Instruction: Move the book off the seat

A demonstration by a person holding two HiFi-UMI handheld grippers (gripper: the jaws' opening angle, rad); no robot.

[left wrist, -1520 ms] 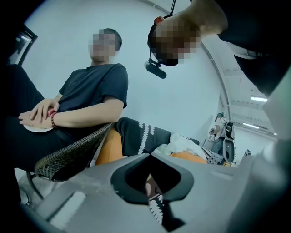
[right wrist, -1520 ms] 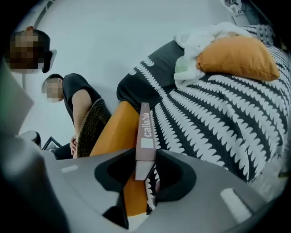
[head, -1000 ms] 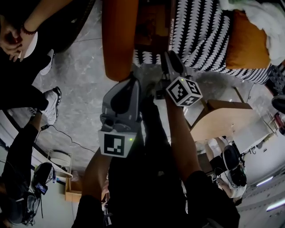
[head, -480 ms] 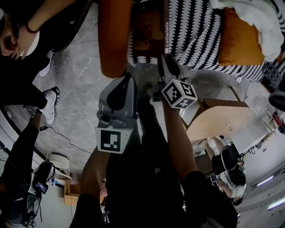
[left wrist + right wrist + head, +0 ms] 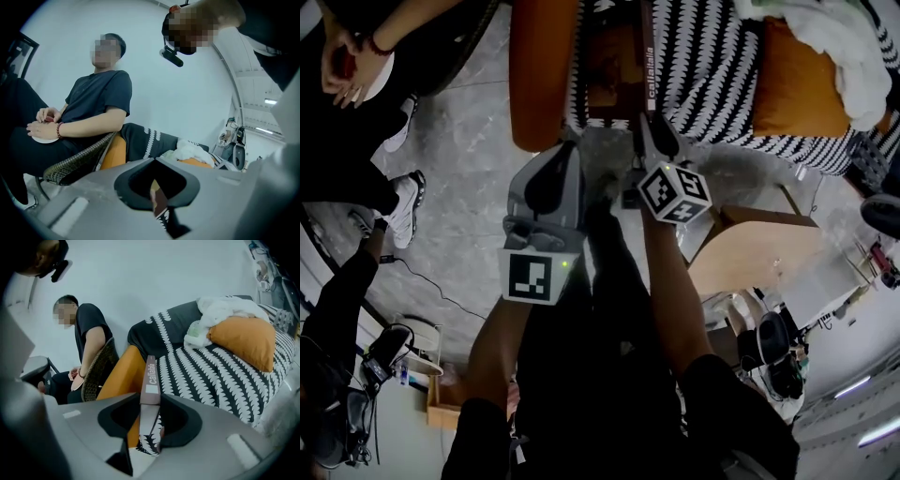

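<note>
The brown book (image 5: 615, 58) stands on edge, spine towards me, over the left end of the black-and-white patterned seat (image 5: 712, 56), beside the orange armrest (image 5: 539, 75). My right gripper (image 5: 641, 114) is shut on the book. In the right gripper view the book's spine (image 5: 150, 378) runs up between the jaws of the right gripper (image 5: 149, 430). Whether the book's lower edge touches the seat is hidden. My left gripper (image 5: 565, 155) hangs lower left of the book, short of the armrest. Its jaws stand slightly apart with nothing held, and the book (image 5: 157, 197) shows through the gap of the left gripper (image 5: 161, 216).
An orange cushion (image 5: 802, 84) and a white cloth (image 5: 834, 28) lie on the seat's right part. A person (image 5: 347, 66) sits in a wicker chair at the left. A wooden table (image 5: 759, 248) stands right of my arm. Grey floor lies in front of the sofa.
My right gripper has risen a little with the book still in it. The left gripper has hardly moved.
</note>
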